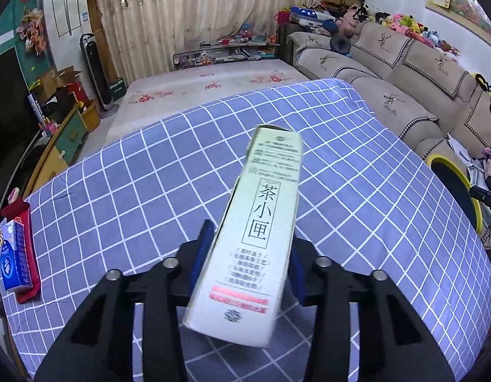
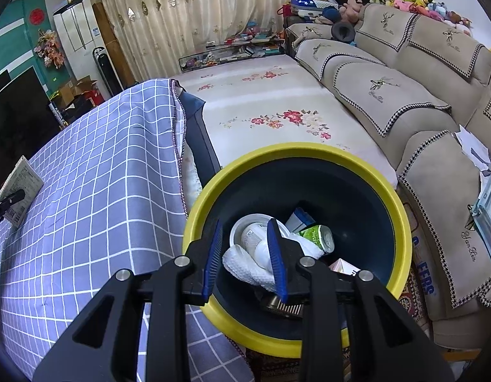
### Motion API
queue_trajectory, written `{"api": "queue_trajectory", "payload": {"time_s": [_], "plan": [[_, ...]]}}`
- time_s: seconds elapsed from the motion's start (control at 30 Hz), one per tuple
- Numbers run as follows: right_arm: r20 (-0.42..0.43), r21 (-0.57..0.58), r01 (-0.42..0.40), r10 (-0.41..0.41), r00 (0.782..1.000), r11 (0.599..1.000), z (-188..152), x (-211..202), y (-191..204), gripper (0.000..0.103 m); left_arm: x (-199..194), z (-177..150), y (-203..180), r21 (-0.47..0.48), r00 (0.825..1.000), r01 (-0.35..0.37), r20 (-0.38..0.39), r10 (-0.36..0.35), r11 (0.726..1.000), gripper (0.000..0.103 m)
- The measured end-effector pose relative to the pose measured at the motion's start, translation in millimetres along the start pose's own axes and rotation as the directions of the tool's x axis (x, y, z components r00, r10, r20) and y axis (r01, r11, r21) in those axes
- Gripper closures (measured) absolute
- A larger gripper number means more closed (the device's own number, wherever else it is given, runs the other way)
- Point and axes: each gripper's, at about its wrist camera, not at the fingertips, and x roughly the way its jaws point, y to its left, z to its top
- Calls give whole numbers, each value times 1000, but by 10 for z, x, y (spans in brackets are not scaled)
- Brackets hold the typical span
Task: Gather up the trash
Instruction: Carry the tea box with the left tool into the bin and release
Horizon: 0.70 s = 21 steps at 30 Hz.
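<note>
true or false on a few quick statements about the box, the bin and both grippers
1. The left gripper grips a tall white tea box. True.
2. The right gripper holds a can. False: nothing sits between its fingers; it hangs over the bin.
3. The yellow-rimmed bin is empty. False: a green can, white cloth and other trash lie inside.
4. A blue tissue pack lies on the checked cloth. True.
</note>
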Motion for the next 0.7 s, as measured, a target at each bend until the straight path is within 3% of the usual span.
{"api": "queue_trajectory", "payload": {"time_s": [0.27,0.5,0.7], "plan": [[9,6,-5,5,1000,1000,-67,-94,-67,75,-151,-27,-401,55,1000,-16,18,15,998,71],[38,25,-6,5,999,1000,-143,-281,-241,75,-380,78,-1118,113,996,72,39,-77,991,71],[78,60,7,-12,997,998,-235,-546,-543,75,-415,304,-1953,187,978,197,30,-206,962,71]]}}
